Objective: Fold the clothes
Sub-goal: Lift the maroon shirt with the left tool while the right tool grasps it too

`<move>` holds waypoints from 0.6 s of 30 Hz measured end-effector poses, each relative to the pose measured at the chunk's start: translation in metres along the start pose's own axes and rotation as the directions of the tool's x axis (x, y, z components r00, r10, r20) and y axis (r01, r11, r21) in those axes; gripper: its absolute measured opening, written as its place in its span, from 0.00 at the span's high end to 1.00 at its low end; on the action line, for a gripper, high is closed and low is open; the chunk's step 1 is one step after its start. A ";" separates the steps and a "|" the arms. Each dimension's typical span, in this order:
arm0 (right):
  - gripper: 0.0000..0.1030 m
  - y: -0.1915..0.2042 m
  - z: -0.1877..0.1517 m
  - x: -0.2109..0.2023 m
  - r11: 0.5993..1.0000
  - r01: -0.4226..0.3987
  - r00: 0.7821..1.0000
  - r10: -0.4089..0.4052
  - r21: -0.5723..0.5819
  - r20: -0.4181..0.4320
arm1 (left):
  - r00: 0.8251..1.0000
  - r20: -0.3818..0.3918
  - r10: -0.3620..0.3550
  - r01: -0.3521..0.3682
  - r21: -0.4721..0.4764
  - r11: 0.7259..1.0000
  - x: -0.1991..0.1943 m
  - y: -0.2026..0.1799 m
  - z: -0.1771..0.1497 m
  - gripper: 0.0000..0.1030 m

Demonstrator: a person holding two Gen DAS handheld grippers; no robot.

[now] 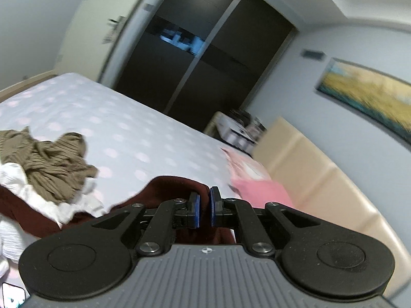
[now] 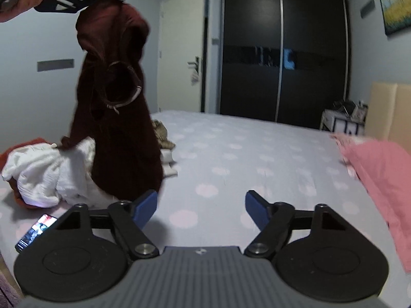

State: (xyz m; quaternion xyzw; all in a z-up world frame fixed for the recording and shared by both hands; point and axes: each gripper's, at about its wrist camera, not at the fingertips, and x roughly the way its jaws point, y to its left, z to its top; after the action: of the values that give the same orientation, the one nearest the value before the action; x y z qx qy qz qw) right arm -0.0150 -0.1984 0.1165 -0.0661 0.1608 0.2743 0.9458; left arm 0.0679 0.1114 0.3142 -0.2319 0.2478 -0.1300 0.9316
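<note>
At the left edge of the bed (image 2: 231,154) a phone (image 2: 36,231) is lying with its screen lit. Next to it a pile of clothes (image 2: 46,177) is sitting in a heap: white ones, a bit of red, and a brown top (image 1: 51,164) on the far side.

The left gripper (image 1: 204,209) is holding a dark red top (image 2: 115,118) up high. Its fingers are pinching the cloth tight. The top is hanging down in a long bunch, and its bottom end is touching the pile near the bed's left edge.

The right gripper (image 2: 200,206) is hanging low over the middle of the bed. Its fingers are spread wide and holding nothing.

At the right edge a pink pillow (image 2: 380,177) is lying by the headboard.

The top is hanging from one spot only, so it could slip out and drop back on the pile. Its bottom end could also drag a white piece along, because the two are touching. And a bunched top could be folding crooked if nobody is spreading it flat.
</note>
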 end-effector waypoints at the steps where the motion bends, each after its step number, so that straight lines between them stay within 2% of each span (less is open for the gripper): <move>1: 0.26 -0.004 0.007 -0.003 1.000 -0.005 1.000 0.006 -0.008 0.014 | 1.000 -0.021 -0.014 0.014 0.013 1.000 0.002 -0.005 -0.006 0.95; 5: 0.30 -0.019 0.029 -0.014 0.999 -0.035 0.997 0.038 -0.038 0.064 | 0.988 -0.146 -0.054 0.058 0.023 0.998 0.025 -0.008 -0.045 0.95; 8: 0.30 -0.026 0.033 -0.017 0.994 -0.055 0.996 0.062 -0.095 0.071 | 0.970 -0.237 -0.046 0.051 0.016 0.999 0.055 0.006 -0.081 0.95; 14: 0.32 -0.026 0.015 0.002 0.984 -0.111 0.994 0.108 -0.138 -0.024 | 0.918 -0.396 -0.014 0.003 -0.029 1.000 0.105 0.053 -0.149 0.95; 18: 0.32 -0.023 0.002 0.019 0.975 -0.155 0.986 0.141 -0.160 -0.091 | 0.892 -0.451 0.037 -0.043 -0.003 0.999 0.121 0.077 -0.178 0.95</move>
State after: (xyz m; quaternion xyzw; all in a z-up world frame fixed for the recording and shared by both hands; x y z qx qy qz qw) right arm 0.0130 -0.2079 0.1131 -0.1435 0.1792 0.3537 0.9067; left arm 0.0869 0.0690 0.0910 -0.1965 0.4624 -0.1596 0.8498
